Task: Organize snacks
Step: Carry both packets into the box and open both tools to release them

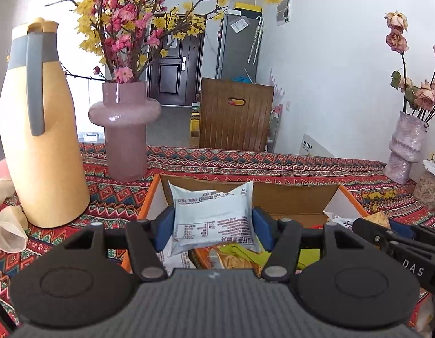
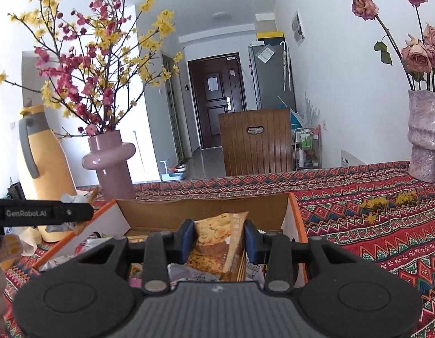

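Both grippers hover over the cardboard box [image 1: 299, 197], the left gripper [image 1: 213, 222] clamping a white packet [image 1: 214, 211], the right gripper [image 2: 219, 242] pinching an orange snack bag [image 2: 217, 242], so dropping them in seems next.

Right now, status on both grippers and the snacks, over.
Left gripper shut on white packet. Right gripper shut on orange snack bag. Both over the open box. Nothing in the way.

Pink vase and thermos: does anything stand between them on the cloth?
No. In the left wrist view only bare patterned cloth shows between the thermos and the pink vase.
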A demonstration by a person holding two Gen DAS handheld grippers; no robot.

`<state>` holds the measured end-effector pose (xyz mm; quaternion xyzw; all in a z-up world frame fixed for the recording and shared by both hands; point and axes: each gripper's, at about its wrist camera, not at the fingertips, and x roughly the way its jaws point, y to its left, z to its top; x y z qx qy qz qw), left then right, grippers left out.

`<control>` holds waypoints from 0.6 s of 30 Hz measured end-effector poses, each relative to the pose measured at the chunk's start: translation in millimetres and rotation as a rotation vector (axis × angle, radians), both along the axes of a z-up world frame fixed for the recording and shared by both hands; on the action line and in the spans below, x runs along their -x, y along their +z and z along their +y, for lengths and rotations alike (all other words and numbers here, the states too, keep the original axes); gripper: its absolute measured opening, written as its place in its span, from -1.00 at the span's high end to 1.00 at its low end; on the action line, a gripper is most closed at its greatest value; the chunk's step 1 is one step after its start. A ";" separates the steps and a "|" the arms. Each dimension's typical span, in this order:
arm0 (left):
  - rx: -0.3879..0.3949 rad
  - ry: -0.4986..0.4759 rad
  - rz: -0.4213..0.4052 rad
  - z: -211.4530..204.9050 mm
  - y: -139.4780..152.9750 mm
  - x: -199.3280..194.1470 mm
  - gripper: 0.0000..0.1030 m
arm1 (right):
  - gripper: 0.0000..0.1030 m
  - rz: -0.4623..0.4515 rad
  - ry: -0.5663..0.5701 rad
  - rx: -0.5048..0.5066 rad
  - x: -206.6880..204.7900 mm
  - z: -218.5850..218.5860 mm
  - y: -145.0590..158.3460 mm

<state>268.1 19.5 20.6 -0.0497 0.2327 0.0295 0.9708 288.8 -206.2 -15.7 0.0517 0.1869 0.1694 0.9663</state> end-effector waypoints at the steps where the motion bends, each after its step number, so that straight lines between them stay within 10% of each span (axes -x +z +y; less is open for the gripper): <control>1: 0.002 0.004 0.002 0.8 -0.8 -0.3 -0.25 | 0.29 0.002 -0.001 0.003 -0.6 0.5 -0.8; 9: 0.005 0.036 -0.079 2.7 4.1 14.2 -1.00 | -0.24 0.012 -0.003 -0.001 3.0 -2.5 -1.1; 12: 0.011 0.019 -0.097 2.0 8.2 18.9 -1.00 | -0.93 -0.008 -0.029 0.003 7.4 -3.7 0.2; 18: 0.001 0.027 -0.124 -1.2 16.4 27.7 -1.00 | -1.00 -0.041 -0.056 -0.008 13.3 -8.1 4.7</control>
